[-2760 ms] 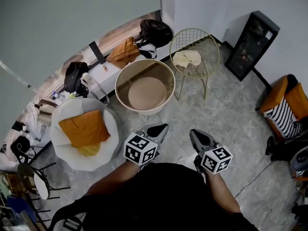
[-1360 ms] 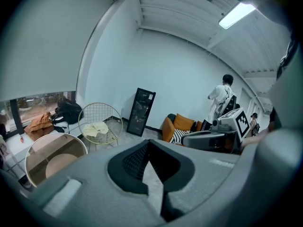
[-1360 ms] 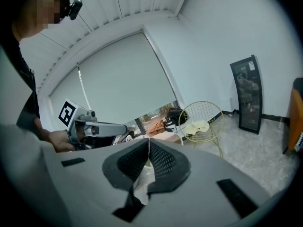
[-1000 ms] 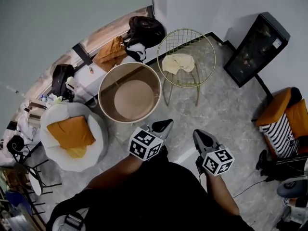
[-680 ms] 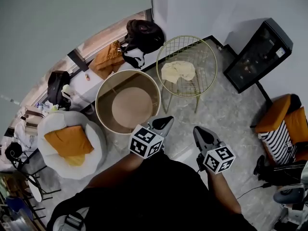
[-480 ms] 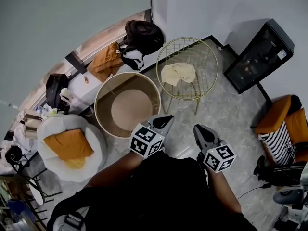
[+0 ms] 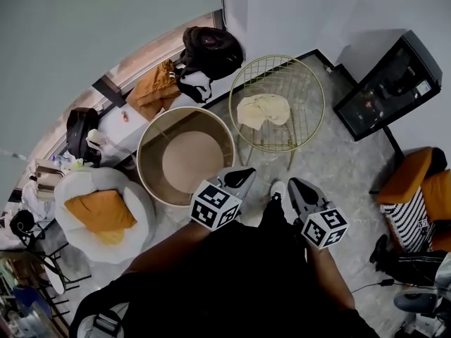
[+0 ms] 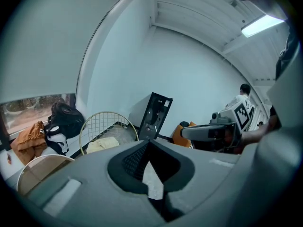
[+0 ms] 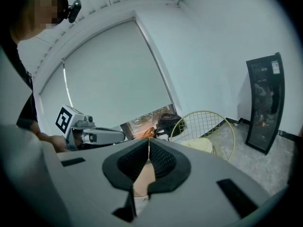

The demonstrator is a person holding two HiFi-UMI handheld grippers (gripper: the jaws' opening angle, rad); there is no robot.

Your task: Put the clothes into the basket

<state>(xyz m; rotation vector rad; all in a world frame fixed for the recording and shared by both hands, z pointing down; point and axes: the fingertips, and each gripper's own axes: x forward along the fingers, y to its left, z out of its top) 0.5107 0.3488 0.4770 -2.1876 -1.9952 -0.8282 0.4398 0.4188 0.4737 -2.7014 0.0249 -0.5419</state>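
The left tool (image 7: 245, 172) has its two tips pressed together with nothing between them; only grey floor (image 7: 331, 160) shows through the gap lower down between the pads. The right tool (image 7: 293, 184) is likewise closed and empty. Both are held out side by side in front of the person, angled slightly downward.

Just ahead of the left tool stands the round beige basket (image 7: 190, 162), with nothing inside it. Beside the basket, to its right in the head view, is a gold wire chair (image 7: 285, 76), and a crumpled cream cloth (image 7: 263, 109) lies on its seat (well apart from either tool). Beyond the basket, by the window, an orange garment (image 7: 151, 86) lies heaped next to a black backpack (image 7: 211, 48).

A black cabinet (image 7: 391, 83) stands against the wall at the right. At the left a white chair (image 7: 141, 203) carries an orange cushion (image 7: 99, 210).
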